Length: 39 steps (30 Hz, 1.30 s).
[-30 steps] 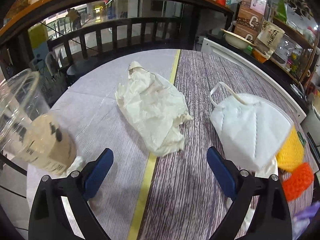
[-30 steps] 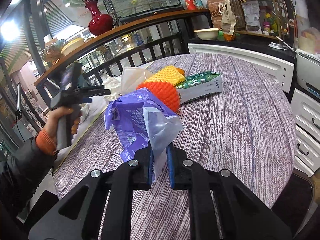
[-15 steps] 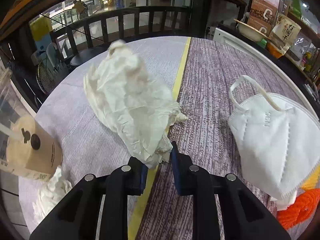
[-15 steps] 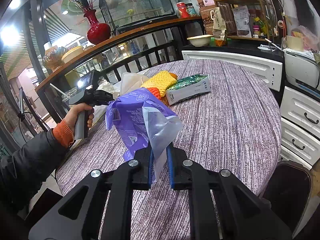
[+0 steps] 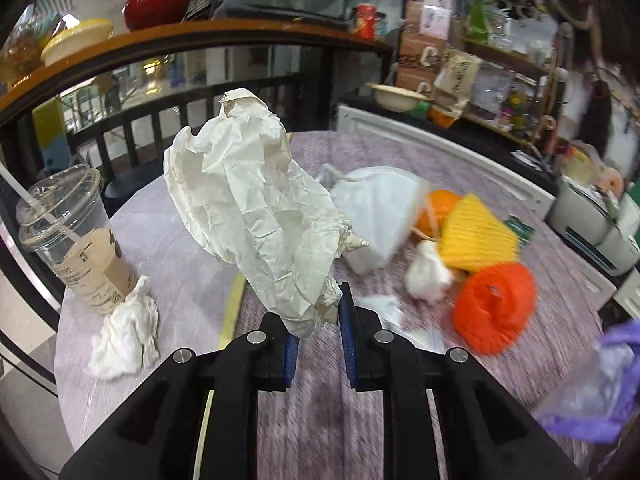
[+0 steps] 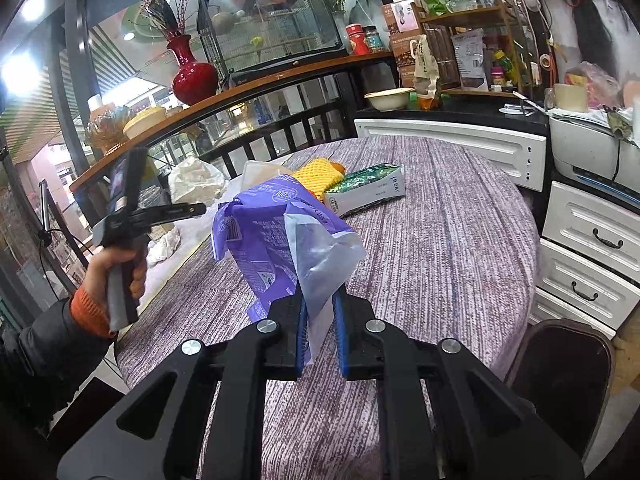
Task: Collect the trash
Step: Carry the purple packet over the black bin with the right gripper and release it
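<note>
My cup (image 5: 76, 236) holds a straw; my left gripper (image 5: 318, 342) pinches crumpled white paper (image 5: 256, 216), my right gripper (image 6: 320, 336) a purple bag (image 6: 276, 236).

"100%", apparently, in a circle on the purple bag (image 6: 264, 232).

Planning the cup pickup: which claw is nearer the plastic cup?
Left. Left claw, holding crumpled paper, is beside the plastic cup; right claw, holding the purple bag, sits farther away.

Crumpled matt paper (image 5: 256, 216), glossy plastic bag (image 6: 276, 232)
</note>
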Motion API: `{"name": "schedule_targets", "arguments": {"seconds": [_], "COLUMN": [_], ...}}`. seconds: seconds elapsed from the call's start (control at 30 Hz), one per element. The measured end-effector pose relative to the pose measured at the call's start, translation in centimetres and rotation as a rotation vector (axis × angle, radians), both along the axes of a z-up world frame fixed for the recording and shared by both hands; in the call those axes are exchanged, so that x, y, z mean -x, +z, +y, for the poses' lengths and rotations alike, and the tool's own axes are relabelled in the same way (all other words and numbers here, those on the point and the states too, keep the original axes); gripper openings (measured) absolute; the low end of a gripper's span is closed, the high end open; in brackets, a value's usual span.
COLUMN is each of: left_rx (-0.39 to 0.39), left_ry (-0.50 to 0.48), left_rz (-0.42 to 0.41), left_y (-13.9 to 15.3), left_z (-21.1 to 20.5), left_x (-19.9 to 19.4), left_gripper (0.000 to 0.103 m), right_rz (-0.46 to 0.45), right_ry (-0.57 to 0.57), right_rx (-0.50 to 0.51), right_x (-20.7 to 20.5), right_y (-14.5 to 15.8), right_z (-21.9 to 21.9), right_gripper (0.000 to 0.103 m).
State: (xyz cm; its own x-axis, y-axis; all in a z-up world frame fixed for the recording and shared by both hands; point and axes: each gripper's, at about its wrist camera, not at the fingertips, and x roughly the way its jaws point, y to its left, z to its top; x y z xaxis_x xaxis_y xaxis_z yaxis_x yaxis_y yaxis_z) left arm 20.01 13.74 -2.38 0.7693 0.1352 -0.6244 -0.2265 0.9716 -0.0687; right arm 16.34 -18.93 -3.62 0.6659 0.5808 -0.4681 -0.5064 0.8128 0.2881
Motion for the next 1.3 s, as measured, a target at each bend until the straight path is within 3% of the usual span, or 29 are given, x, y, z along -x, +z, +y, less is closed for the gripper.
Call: {"name": "schedule_targets", "arguments": {"seconds": [0.3, 0.47, 0.77, 1.07, 1.3], "left_rx": [-0.006, -0.005, -0.012, -0.007, -0.017], "left_ry": [-0.131, -0.212, -0.346, -0.468, -0.558], "left_rz": [-0.087, -0.094, -0.098, -0.065, -0.025], "left_y": [2.2, 2.3, 2.3, 1.2, -0.2], "left_z": [-4.9, -7.9, -13.3, -18.7, -22.9], "left_x": [4.4, 6.3, 7.8, 8.4, 8.7], "left_gripper": [0.019, 0.019, 0.019, 0.019, 0.019], "right_rz": [-0.031, -0.038, -0.029, -0.023, 0.074], "right_ry": [-0.041, -0.088, -0.277, -0.537, -0.674], "right_rx": [-0.024, -0.040, -0.054, 0.075, 0.187], "right_x": [2.6, 3.6, 5.4, 7.4, 6.7], "right_y": [0.6, 0.7, 0.0, -2.7, -7.0], "right_z": [-2.2, -4.1, -11.1, -17.5, -20.4], "right_gripper": [0.013, 0.013, 0.013, 0.013, 0.013]}}
